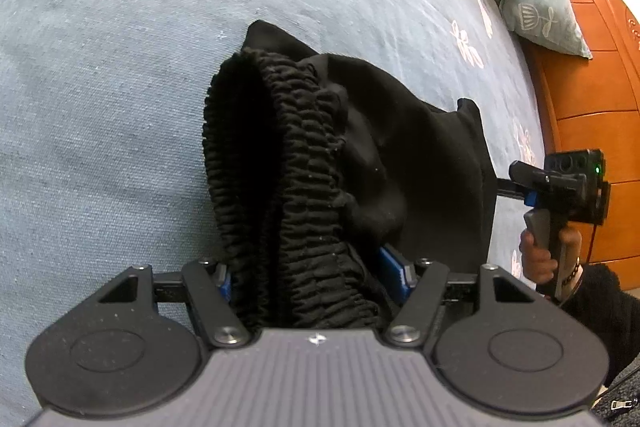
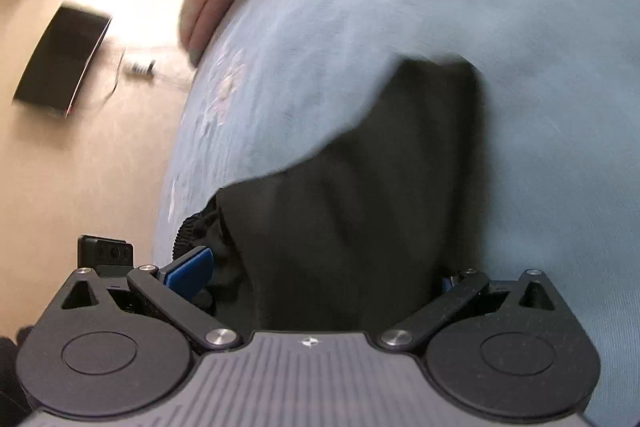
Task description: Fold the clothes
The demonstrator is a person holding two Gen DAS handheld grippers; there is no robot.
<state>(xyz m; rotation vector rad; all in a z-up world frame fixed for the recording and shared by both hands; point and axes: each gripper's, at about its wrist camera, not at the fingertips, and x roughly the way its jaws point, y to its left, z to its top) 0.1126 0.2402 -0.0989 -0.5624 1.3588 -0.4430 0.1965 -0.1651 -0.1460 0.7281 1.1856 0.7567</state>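
Bedroom, blue bedspread [image 1: 120,75] | black elastic-waist garment [image 1: 360,147] held up over bed | left gripper [image 1: 316,279] clamped on ruched waistband [image 1: 304,227] | right gripper [image 2: 324,283] pinching plain cloth | soft, light, droops; likely best held at waistband corners.

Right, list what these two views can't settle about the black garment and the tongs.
- Left tongs, left wrist view: the bunched waistband of the black garment covers the fingertips.
- Right tongs, right wrist view: cloth fills the gap, hiding the pad contact; the frame is motion-blurred.
- Garment type and full length: folds hide the rest in both views.
- Right tongs' tips, left wrist view: behind the garment's edge.
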